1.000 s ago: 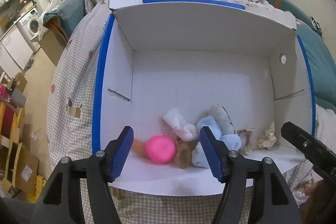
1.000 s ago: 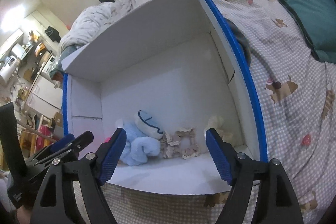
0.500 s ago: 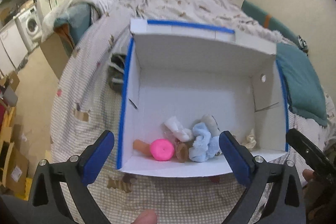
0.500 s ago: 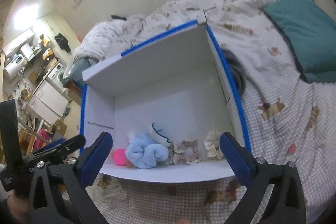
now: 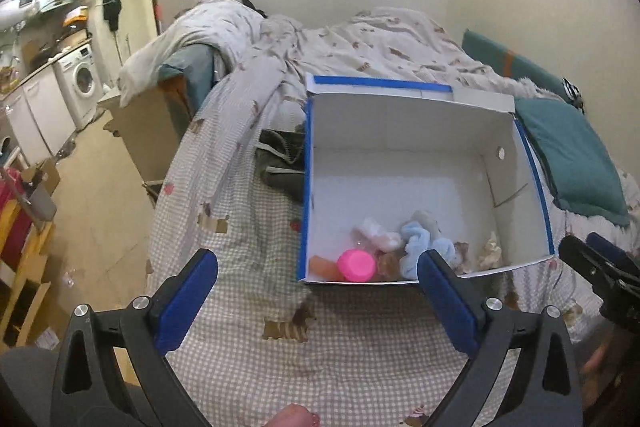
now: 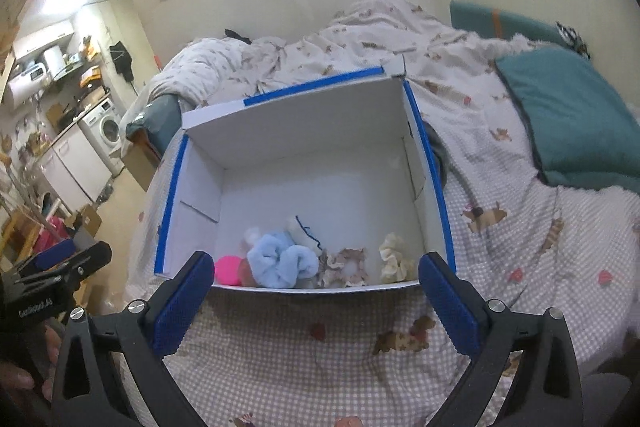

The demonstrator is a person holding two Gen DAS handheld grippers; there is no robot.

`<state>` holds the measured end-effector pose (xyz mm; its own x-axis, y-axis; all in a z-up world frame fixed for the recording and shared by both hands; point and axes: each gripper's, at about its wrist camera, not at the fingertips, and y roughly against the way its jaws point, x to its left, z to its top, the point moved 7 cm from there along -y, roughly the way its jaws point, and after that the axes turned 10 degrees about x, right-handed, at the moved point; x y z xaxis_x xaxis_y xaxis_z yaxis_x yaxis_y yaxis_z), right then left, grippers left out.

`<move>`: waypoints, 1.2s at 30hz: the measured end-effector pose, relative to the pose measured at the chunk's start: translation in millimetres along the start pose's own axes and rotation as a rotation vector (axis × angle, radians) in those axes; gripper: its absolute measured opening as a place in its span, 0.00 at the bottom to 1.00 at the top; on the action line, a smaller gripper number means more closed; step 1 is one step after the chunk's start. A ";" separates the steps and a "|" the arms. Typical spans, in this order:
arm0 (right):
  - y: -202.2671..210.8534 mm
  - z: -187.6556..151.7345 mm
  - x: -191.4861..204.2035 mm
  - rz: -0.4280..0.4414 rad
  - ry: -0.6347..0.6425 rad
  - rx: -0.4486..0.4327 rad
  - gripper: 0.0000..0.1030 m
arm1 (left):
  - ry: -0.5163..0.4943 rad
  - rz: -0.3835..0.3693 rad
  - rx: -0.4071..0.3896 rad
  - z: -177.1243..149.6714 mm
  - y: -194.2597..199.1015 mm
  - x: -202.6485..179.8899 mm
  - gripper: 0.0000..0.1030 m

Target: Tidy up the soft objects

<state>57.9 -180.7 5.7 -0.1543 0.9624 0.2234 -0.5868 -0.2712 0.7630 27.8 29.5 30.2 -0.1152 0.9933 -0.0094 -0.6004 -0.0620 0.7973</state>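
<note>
A white cardboard box (image 5: 400,131) with blue-taped edges sits on the bed; it also shows in the right wrist view (image 6: 312,131). Along its near wall lie several soft things: a pink ball (image 5: 356,265) (image 6: 228,269), a light blue scrunchie (image 5: 416,247) (image 6: 280,261), a cream scrunchie (image 6: 394,257), a beige patterned scrunchie (image 6: 348,261) and a white-pink piece (image 5: 374,233). My left gripper (image 5: 318,301) is open and empty, held back above the bedcover short of the box. My right gripper (image 6: 314,303) is open and empty, likewise short of the box.
The checked bedcover (image 5: 352,355) with dog prints lies between the grippers and the box. A dark garment (image 5: 282,163) lies left of the box. A teal pillow (image 6: 572,119) lies right of it. A crumpled duvet (image 5: 360,39) is behind. The floor and washing machine (image 5: 82,83) are at left.
Both grippers have pulled back and up from the box and opened wider. The soft things inside the box have stayed in place.
</note>
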 end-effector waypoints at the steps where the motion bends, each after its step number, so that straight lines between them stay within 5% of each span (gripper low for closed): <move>1: 2.2 -1.2 2.6 -0.013 0.013 -0.015 1.00 | 0.003 0.001 -0.008 -3.1 -0.1 1.6 0.97; 10: -20.4 -30.2 16.6 -0.131 0.136 -0.037 1.00 | 0.021 -0.021 0.051 -33.9 -33.5 -0.1 0.97; 36: -36.5 -34.2 13.7 -0.112 0.089 0.012 1.00 | -0.012 -0.036 0.031 -40.6 -37.4 -10.0 1.00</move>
<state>50.1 -157.1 -39.9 -0.1584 0.9840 0.0818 -0.5950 -0.1612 0.7874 19.2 18.0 -24.1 -0.0845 0.9959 -0.0318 -0.5793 -0.0231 0.8148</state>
